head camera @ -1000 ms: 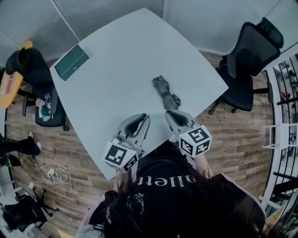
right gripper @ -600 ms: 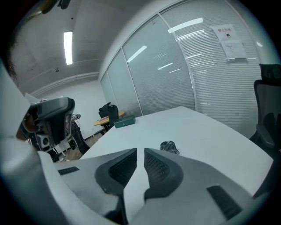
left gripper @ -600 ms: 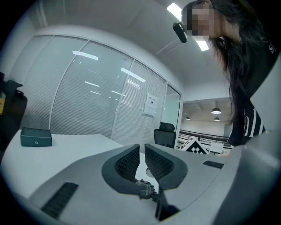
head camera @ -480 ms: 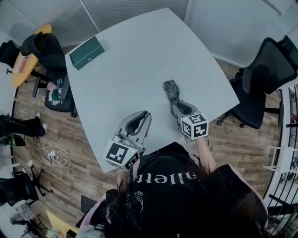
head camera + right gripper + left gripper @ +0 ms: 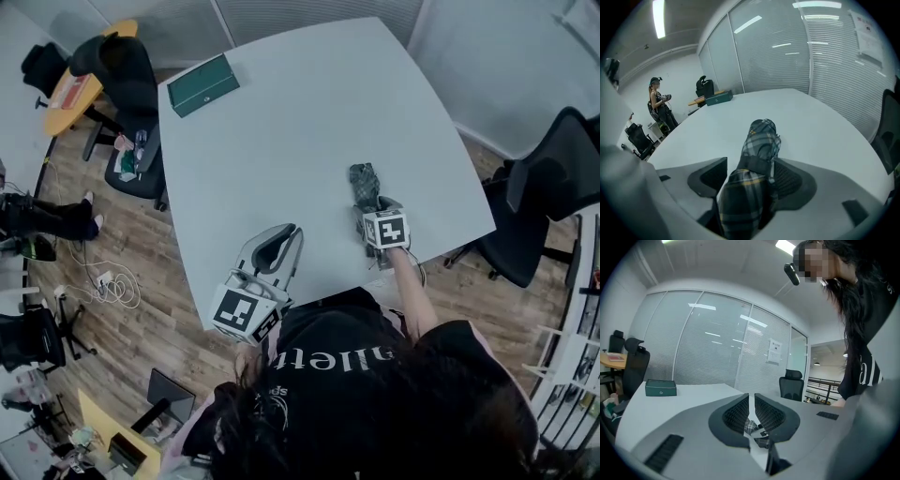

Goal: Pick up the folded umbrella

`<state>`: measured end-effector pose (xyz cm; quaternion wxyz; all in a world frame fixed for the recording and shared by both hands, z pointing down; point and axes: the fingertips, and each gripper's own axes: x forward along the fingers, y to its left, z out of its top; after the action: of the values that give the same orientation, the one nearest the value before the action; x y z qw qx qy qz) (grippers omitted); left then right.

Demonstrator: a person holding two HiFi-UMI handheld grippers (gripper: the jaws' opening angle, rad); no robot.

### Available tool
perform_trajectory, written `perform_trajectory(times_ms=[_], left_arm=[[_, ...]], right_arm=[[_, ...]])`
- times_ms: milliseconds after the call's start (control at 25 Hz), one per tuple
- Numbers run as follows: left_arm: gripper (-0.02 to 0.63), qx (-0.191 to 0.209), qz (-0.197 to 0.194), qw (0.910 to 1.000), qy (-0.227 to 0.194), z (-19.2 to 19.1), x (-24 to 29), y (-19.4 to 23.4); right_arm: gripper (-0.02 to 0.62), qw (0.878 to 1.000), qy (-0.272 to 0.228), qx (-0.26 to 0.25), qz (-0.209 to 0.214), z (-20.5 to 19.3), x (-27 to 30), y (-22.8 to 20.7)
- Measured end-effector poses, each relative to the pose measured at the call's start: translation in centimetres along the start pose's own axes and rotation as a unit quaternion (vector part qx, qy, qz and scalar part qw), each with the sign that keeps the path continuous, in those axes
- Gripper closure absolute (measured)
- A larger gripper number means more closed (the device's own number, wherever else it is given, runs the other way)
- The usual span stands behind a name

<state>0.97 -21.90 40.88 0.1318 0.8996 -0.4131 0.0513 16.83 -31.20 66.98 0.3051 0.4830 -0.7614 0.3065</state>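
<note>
The folded umbrella (image 5: 364,183), plaid grey-green with a dark strap, lies on the white table (image 5: 300,112) near its right front edge. My right gripper (image 5: 372,208) is down over the umbrella's near end. In the right gripper view its jaws are opening, and the umbrella (image 5: 759,140) lies between them; the left pad stands clear of the fabric and the right pad lies close beside it. My right gripper (image 5: 750,168) points steeply down. My left gripper (image 5: 292,231) hovers over the table's front edge, shut and empty. Between its jaws (image 5: 751,397) a bit of the plaid shows.
A green box (image 5: 202,84) lies at the table's far left corner. Black office chairs stand to the right (image 5: 544,197) and far left (image 5: 127,84), beside an orange table (image 5: 75,89). A person (image 5: 658,105) stands far off near the glass wall.
My right gripper has gone forward and down onto the umbrella's near end, and its jaws have spread from shut to wide. The left gripper has hardly moved.
</note>
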Motion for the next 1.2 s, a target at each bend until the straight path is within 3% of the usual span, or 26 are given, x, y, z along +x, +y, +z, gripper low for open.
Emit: perform_trajectory(times_ms=[320, 600, 1000, 1200], left_arm=[[0.551, -0.007, 0.027, 0.9996, 0.003, -0.7, -1.5, 0.5], [0.552, -0.009, 0.033, 0.9994, 0.002, -0.9, -2.5, 1.0], [0.551, -0.007, 0.022, 0.9997, -0.001, -0.5, -3.9, 2.0], [0.551, -0.007, 0.006, 1.0, -0.002, -0.6, -4.5, 2.5]], right_arm=[[0.296, 0.997, 0.033, -0.029, -0.071, -0.6, 3.3, -2.0], [0.318, 0.997, 0.037, 0.011, -0.071, -1.1, 3.2, -3.1], [0.364, 0.992, 0.018, 0.127, -0.001, -1.7, 0.7, -1.0], [0.364, 0.988, -0.02, 0.147, 0.042, -0.4, -2.0, 2.3]])
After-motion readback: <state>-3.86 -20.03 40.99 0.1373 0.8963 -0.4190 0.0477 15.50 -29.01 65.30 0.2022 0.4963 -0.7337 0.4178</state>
